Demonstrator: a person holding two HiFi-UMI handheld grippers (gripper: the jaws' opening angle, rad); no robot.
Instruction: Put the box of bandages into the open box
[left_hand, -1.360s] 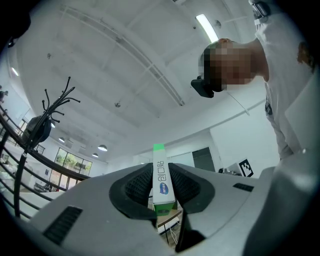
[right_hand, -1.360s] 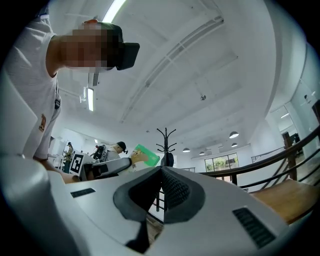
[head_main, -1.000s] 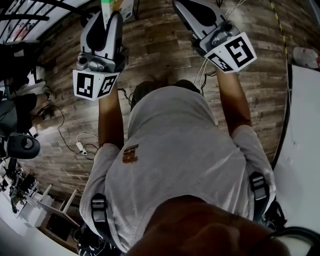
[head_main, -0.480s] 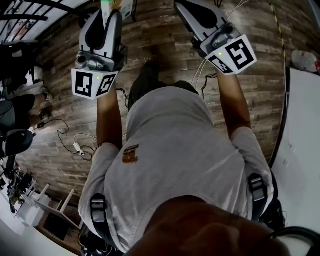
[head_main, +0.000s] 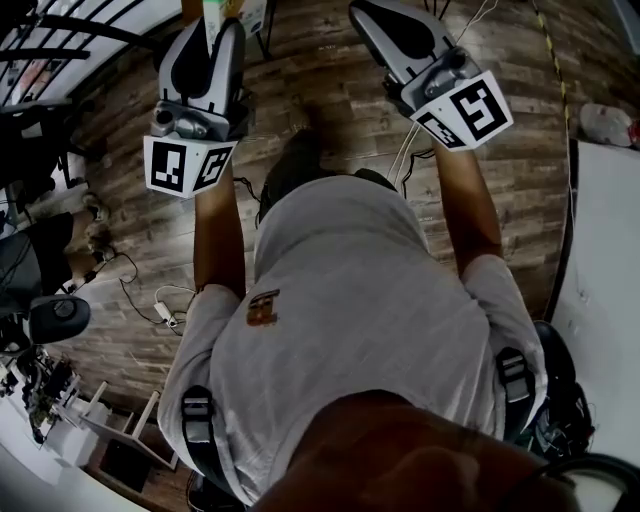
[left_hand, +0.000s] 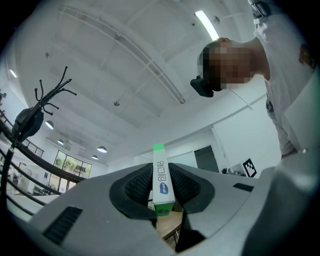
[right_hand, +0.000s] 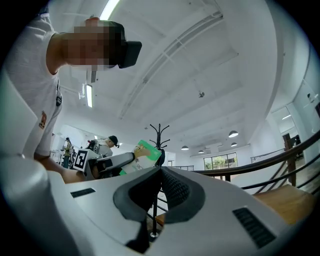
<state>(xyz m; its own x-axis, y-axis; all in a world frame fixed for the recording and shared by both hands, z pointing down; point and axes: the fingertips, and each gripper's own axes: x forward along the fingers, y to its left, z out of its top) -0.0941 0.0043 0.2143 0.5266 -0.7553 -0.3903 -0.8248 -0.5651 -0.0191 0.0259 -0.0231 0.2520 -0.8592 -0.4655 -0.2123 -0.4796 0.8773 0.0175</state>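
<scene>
While pinched edgewise, the bandage box (left_hand: 162, 175) juts free.

My box of bandages (left_hand: 163, 184), white with a green end and a blue logo, stands upright, pinched edge-on in my left claw (left_hand: 161, 169).

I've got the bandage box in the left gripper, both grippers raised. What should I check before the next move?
1. Box of bandages clamped by the left gripper: ok, pads press on both its sides.
2. Box straight in the grip: ok, it stands lengthwise along the jaws.
3. Right gripper free: ok, jaws together, nothing between them.
4. Open box located: cannot tell, no view shows it.
5. Path to it clear: cannot tell; only wooden floor lies below.
</scene>
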